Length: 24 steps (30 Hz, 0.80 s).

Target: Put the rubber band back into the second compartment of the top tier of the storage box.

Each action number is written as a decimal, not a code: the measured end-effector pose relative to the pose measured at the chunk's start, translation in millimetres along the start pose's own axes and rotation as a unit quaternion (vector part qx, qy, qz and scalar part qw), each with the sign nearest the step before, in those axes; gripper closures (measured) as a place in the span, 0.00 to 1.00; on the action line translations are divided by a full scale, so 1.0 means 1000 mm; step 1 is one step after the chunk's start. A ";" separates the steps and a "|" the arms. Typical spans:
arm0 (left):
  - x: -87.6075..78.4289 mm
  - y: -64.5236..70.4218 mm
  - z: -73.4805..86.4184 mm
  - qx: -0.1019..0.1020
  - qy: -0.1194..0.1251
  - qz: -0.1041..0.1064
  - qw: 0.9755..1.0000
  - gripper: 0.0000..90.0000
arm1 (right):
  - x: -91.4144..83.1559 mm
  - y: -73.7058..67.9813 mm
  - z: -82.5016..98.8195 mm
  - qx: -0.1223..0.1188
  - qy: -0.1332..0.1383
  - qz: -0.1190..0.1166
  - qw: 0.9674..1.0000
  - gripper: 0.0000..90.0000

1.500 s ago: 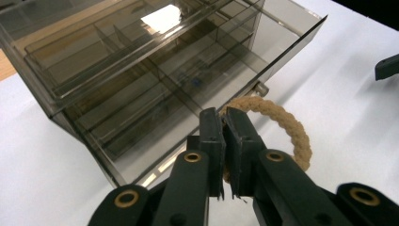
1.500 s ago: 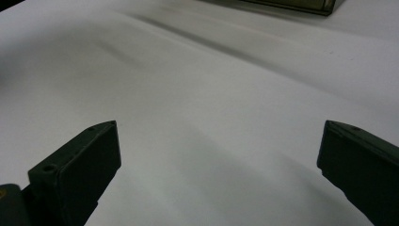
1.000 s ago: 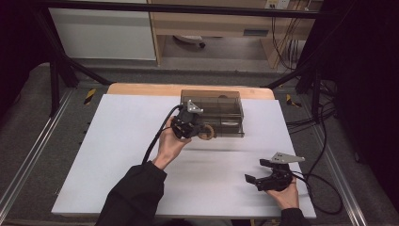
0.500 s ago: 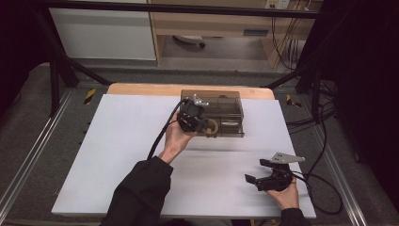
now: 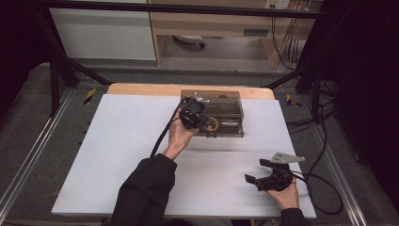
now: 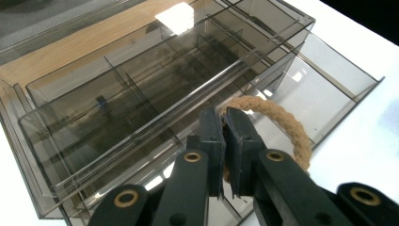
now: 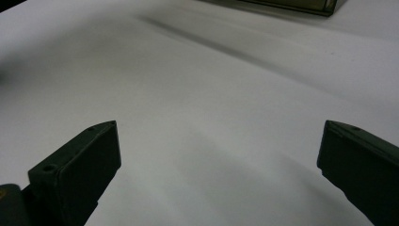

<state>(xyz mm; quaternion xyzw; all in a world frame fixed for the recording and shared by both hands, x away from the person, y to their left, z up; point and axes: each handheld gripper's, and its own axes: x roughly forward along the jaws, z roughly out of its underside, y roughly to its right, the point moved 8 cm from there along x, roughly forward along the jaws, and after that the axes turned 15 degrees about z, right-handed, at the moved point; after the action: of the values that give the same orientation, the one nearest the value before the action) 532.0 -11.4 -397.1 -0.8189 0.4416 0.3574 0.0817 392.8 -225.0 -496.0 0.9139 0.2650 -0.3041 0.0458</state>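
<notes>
Rope ring: a tan loop of twisted rope, pinched at its near edge by the left gripper; the rest of the loop curves out to the right of the jaws and past them, hanging over the front part of the organizer box. From the high view it shows as a small tan circle just right of the gripper, at the box's front edge.
Table: a white tabletop with a strip of bare wood along its far edge.
Organizer box: a smoky clear plastic box with many dividers, standing at the far middle of the table. In the left gripper view its long compartments lie straight ahead of the jaws, and a shallower open section sits to the right, under the ring.
Left gripper: held up over the front of the box, its cable trailing back along the sleeve. Its two black jaws are pressed nearly together with the rope caught between the pads.
Right gripper: low over the near right part of the table, well apart from the box and the ring. Its jaws are spread wide, with bare white table between them.
Ring versus tool: touching, clamped in the left jaws; far from the right ones.
</notes>
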 end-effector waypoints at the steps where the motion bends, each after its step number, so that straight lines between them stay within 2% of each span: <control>1: 0.001 0.000 0.000 -0.003 0.001 0.000 1.000 0.94 | 0.000 0.000 0.000 0.000 0.000 0.000 1.000 0.01; 12: 0.011 -0.004 0.002 -0.007 -0.003 -0.002 1.000 0.94 | 0.000 0.000 0.000 -0.001 0.001 -0.001 1.000 0.01; 24: 0.021 -0.003 0.007 -0.002 -0.010 -0.002 1.000 0.94 | 0.000 0.000 0.000 -0.001 0.001 -0.001 1.000 0.01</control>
<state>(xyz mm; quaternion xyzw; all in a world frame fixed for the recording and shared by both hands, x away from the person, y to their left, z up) 538.6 -20.6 -416.7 -0.8166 0.4380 0.3661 0.0852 392.8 -225.1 -495.8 0.9140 0.2664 -0.3025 0.0461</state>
